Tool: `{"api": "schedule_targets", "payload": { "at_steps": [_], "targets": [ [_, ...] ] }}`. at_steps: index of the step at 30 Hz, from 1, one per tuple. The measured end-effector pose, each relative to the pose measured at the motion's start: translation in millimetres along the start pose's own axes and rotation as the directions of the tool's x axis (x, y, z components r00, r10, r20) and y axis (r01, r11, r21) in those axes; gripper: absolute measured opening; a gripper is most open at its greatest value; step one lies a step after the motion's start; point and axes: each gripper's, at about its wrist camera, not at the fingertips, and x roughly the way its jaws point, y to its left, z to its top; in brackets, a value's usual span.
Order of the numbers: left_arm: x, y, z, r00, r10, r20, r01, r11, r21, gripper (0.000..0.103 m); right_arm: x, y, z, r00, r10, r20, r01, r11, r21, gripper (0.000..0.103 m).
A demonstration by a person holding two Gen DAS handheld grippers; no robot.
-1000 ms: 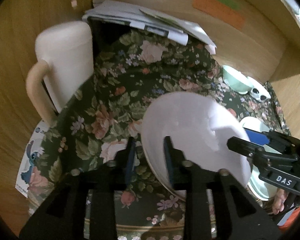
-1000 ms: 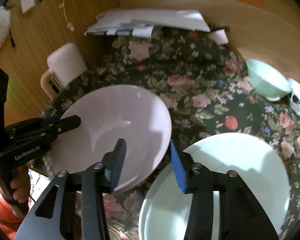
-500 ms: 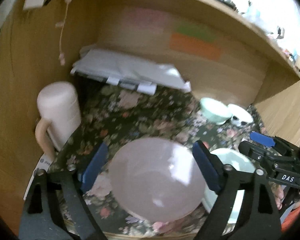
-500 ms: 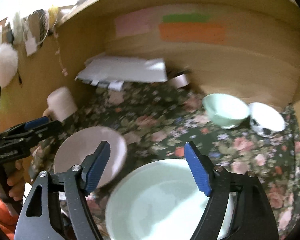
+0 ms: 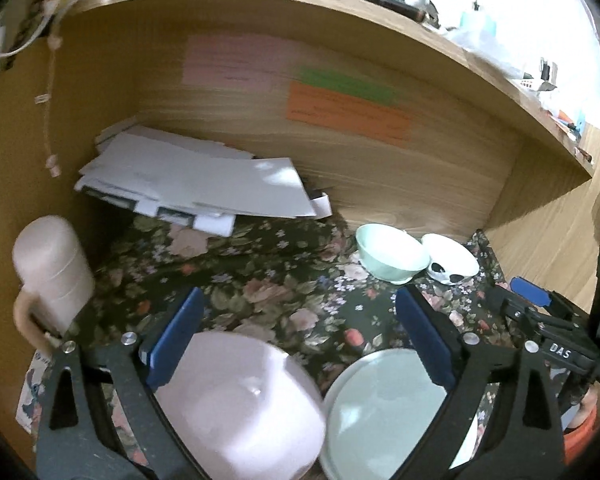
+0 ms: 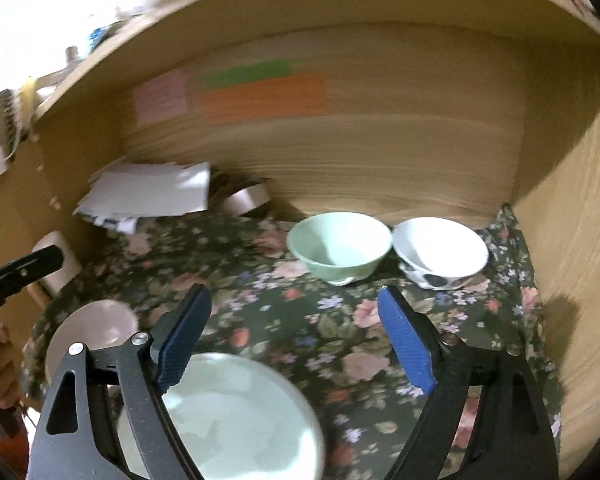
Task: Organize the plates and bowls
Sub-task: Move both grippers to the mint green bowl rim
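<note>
- Left gripper (image 5: 300,344) spread wide, holding nothing, above the pale pink round plate (image 5: 240,404).
- Right gripper (image 6: 296,344) likewise spread (empty) over the mint-green round plate (image 6: 236,420); both plates lie on the floral cloth (image 6: 300,320).

Dim warm light, motion blur, fisheye-warped edges
</note>
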Motion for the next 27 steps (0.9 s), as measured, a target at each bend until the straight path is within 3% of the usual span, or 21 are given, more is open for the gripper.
{"api": "schedule_targets", "payload": {
  "at_steps": [9, 12, 20, 27],
  "targets": [
    [52, -26, 19, 0.998, 0.031, -0.06, -0.029, 0.999, 0.033, 0.098, 51, -37, 17, 0.999, -0.008, -0.049, 0.012, 0.996, 0.088, 0.083],
    [72, -30, 25, 0.995, 0.045, -0.09, -0.042, 0.998, 0.039, 0.098, 79, -47, 20, 0.996, 0.005, -0.09, 0.007, 0.992, 0.124, 0.076],
    [120, -39, 28, 0.984, 0.083, -0.159, -0.068, 0.993, 0.096, 0.098, 148, -68, 22, 0.976, 0.03, -0.216, 0.013, 0.98, 0.197, 0.047],
    [135, -45, 22, 0.98, 0.081, -0.183, -0.055, 0.988, 0.143, 0.098, 180, -74, 14, 0.961, 0.008, -0.275, 0.052, 0.977, 0.209, 0.045]
  ]
}}
